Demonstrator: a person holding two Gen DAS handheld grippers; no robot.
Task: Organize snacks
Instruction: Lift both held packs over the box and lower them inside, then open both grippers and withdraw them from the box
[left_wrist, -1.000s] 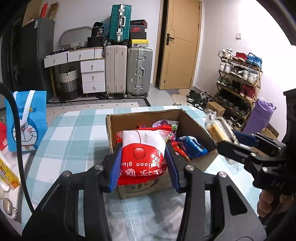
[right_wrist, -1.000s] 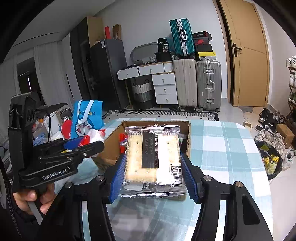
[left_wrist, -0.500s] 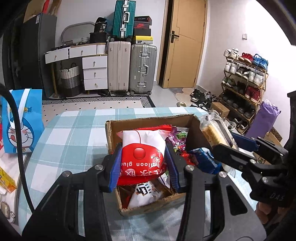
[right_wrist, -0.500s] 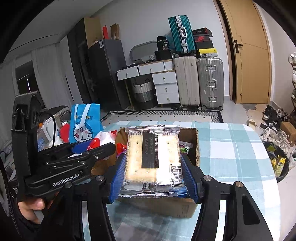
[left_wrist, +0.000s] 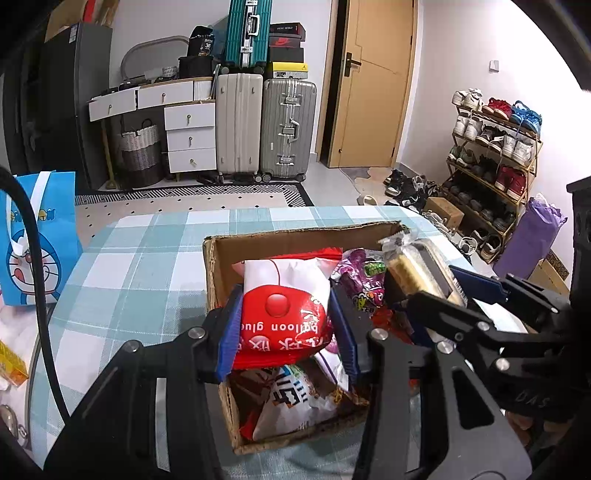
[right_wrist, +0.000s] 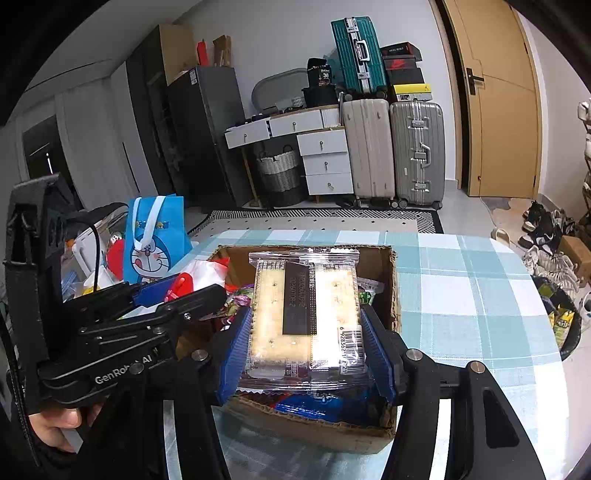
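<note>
Pinching a red-and-white snack bag (left_wrist: 284, 314), the left gripper (left_wrist: 284, 325) hangs over the cardboard box (left_wrist: 295, 240); the right gripper (right_wrist: 306, 343) clamps a cracker pack (right_wrist: 304, 314) at its three o'clock, likely for dropping in. Bare checked worktop (right_wrist: 461, 295) surrounds the box.

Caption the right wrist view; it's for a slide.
Right gripper holds a cracker pack above the cardboard box.
</note>
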